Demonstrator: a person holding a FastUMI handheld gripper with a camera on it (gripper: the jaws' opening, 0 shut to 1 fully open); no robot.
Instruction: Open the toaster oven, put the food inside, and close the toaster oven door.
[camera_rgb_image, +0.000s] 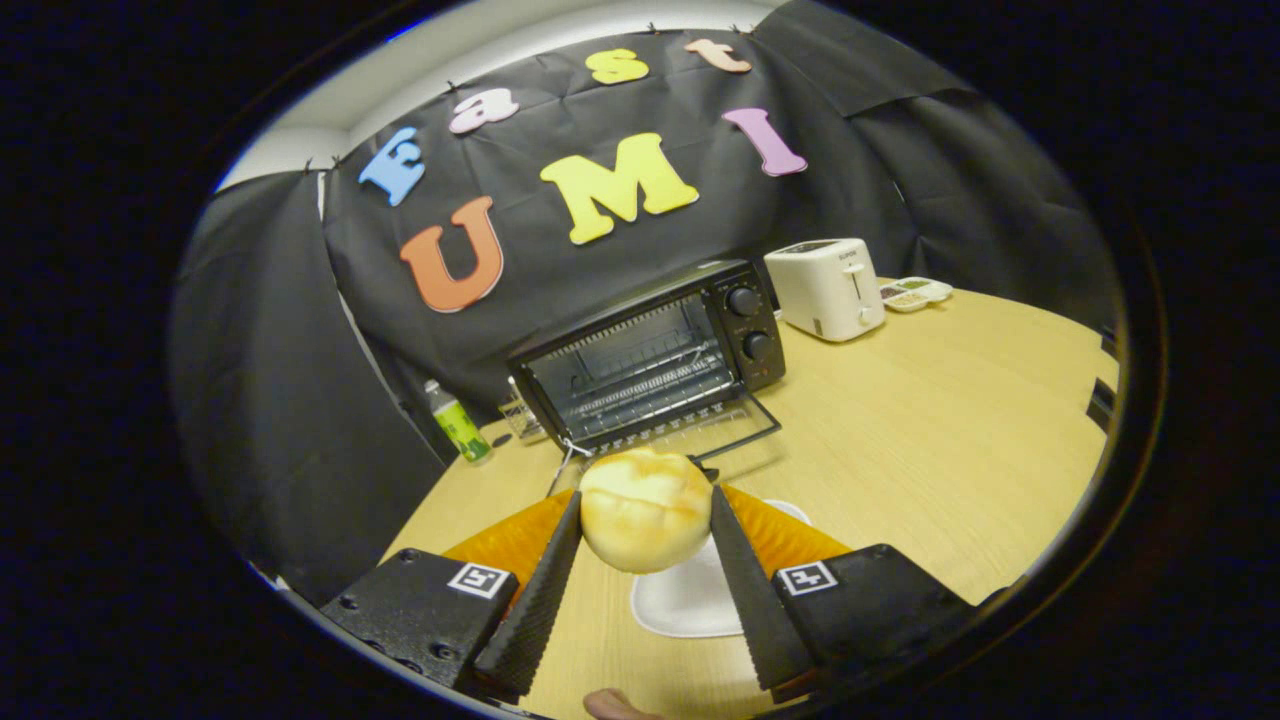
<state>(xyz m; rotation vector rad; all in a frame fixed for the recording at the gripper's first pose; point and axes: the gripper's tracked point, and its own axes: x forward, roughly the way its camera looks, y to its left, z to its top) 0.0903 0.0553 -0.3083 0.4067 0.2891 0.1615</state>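
A pale round bun (644, 508) hangs above the wooden table, pressed between both fingers of my gripper (645, 500), which is shut on it. Under the bun lies a white plate (690, 600). Beyond the fingers stands the black toaster oven (650, 355) with two knobs on its right side. Its glass door (700, 430) is folded down flat toward me, and the wire rack inside shows. The bun hovers just short of the lowered door's front edge.
A white pop-up toaster (826, 288) stands right of the oven, with a small divided tray (913, 293) behind it. A green bottle (458, 424) and a clear container (520, 420) sit left of the oven. A fingertip (615, 705) shows below the fingers. The wooden table (950, 430) spreads to the right.
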